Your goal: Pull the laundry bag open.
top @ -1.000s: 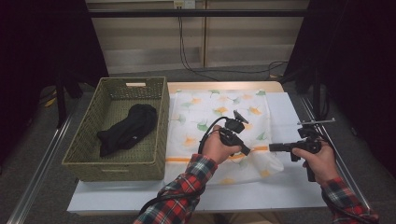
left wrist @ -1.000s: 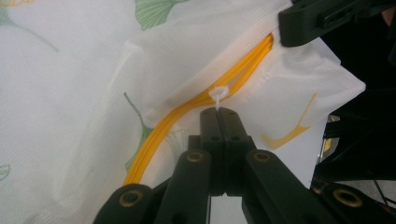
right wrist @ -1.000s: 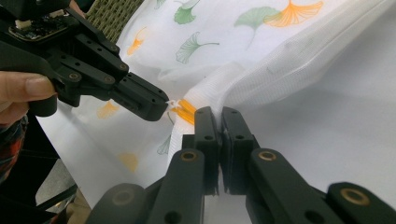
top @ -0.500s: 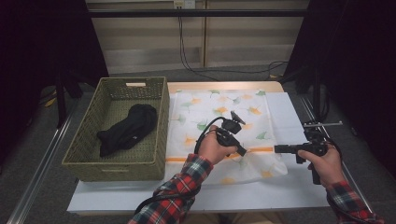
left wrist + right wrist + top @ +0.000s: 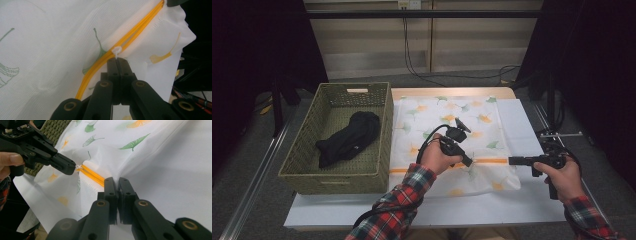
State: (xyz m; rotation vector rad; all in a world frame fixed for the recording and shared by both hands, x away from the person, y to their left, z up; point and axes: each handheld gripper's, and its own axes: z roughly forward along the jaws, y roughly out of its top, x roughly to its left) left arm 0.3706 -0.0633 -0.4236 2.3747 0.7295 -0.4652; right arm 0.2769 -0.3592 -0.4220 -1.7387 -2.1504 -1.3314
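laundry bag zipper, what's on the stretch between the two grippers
An open run of orange zipper on the mesh laundry bag, seen best in the right gripper view. The left gripper pinches the white zipper pull; the right gripper clamps the bag's edge.

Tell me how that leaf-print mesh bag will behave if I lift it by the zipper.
Probably floppy: the mesh bag already puckers around both claws. Likely light, as thin see-through netting lying flat. The zipper pull looks small, so the left claw might slip.

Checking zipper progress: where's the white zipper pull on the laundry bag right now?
The white zipper pull sits on the orange zipper, pinched at the left gripper tips; in the high view that is near the mesh laundry bag's front edge, right of the wicker basket.
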